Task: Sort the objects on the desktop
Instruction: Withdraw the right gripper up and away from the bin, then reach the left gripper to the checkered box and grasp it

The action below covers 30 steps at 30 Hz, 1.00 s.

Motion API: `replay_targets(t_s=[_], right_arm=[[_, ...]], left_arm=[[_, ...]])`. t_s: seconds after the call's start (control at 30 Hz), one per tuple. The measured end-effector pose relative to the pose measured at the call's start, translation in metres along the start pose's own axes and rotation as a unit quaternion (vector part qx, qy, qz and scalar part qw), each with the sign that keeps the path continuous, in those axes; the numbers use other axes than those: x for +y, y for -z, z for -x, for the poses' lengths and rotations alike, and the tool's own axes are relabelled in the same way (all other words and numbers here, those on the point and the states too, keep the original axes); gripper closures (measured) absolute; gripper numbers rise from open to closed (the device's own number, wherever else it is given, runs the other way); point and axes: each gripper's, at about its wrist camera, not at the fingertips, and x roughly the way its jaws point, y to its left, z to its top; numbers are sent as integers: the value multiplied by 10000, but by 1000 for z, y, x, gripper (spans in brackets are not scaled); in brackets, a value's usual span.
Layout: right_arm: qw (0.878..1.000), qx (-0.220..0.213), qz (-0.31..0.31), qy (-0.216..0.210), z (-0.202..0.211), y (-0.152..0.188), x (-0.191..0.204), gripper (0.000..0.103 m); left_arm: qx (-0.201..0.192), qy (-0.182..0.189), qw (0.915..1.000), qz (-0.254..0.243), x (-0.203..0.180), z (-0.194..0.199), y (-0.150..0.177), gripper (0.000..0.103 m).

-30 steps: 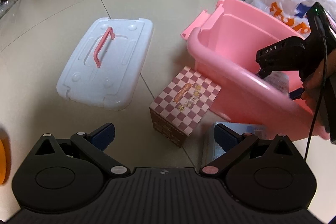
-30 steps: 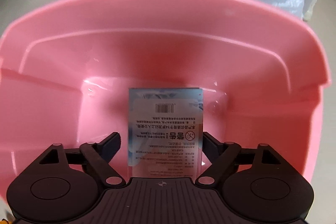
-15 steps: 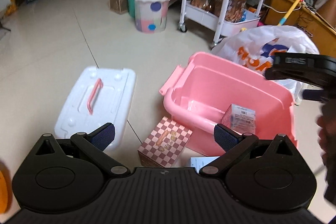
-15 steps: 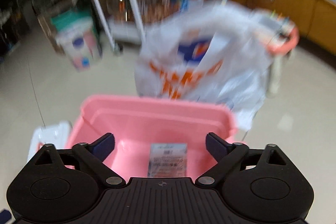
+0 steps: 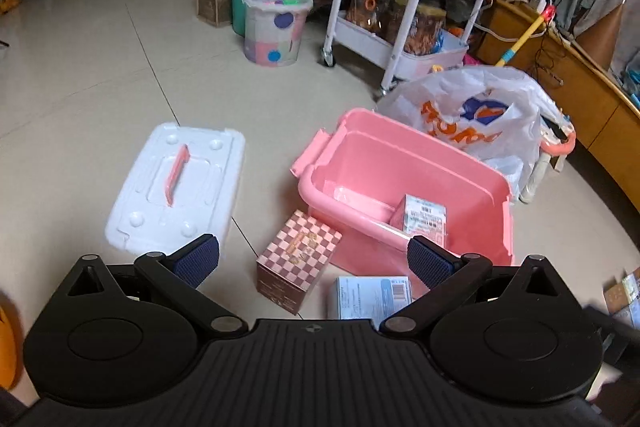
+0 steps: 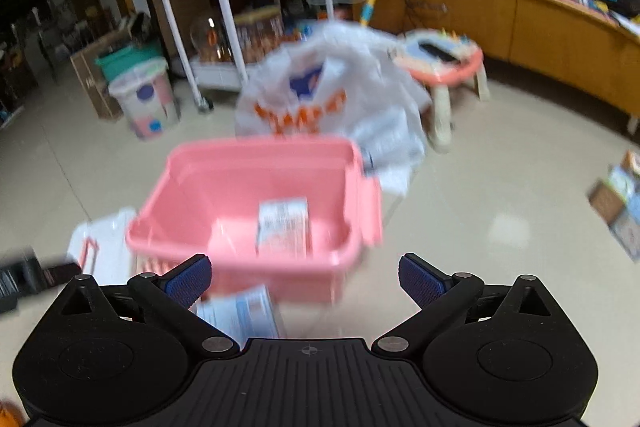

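A pink bin [image 5: 460,167] stands on the floor with a white printed packet [image 5: 422,219] leaning inside it; both also show, blurred, in the right wrist view: bin [image 6: 224,179], packet [image 6: 282,227]. A pink checkered box [image 5: 298,259] and a light blue packet [image 5: 370,297] lie on the floor in front of the bin. My left gripper [image 5: 312,261] is open and empty, held above and short of them. My right gripper [image 6: 304,277] is open and empty, raised back from the bin.
The bin's white lid [image 5: 176,187] with a pink handle lies on the floor to the left. A white plastic bag [image 5: 472,115] sits behind the bin. A wheeled white cart [image 5: 404,7], a dotted bucket [image 5: 276,27] and a small pink table [image 6: 440,67] stand farther back.
My right gripper has let go of the white packet in the bin and pulled up and back. My left gripper has risen and backed away, widening its view.
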Motion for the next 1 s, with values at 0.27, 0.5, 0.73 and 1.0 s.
replay_targets(t_s=[0.27, 0.5, 0.73, 1.0], right_arm=[[9984, 435, -359, 79, 8, 43, -17, 4], [9963, 746, -429, -81, -17, 67, -15, 4], [9938, 953, -541, -203, -49, 79, -15, 4], [9903, 1013, -886, -347, -72, 85, -14, 4]], left_arm=[[120, 339, 9992, 184, 6, -2, 3, 0], [409, -11, 9992, 17, 12, -46, 4, 0], [689, -109, 9967, -418, 18, -94, 0, 1], [942, 164, 9918, -843, 13, -136, 8, 6]])
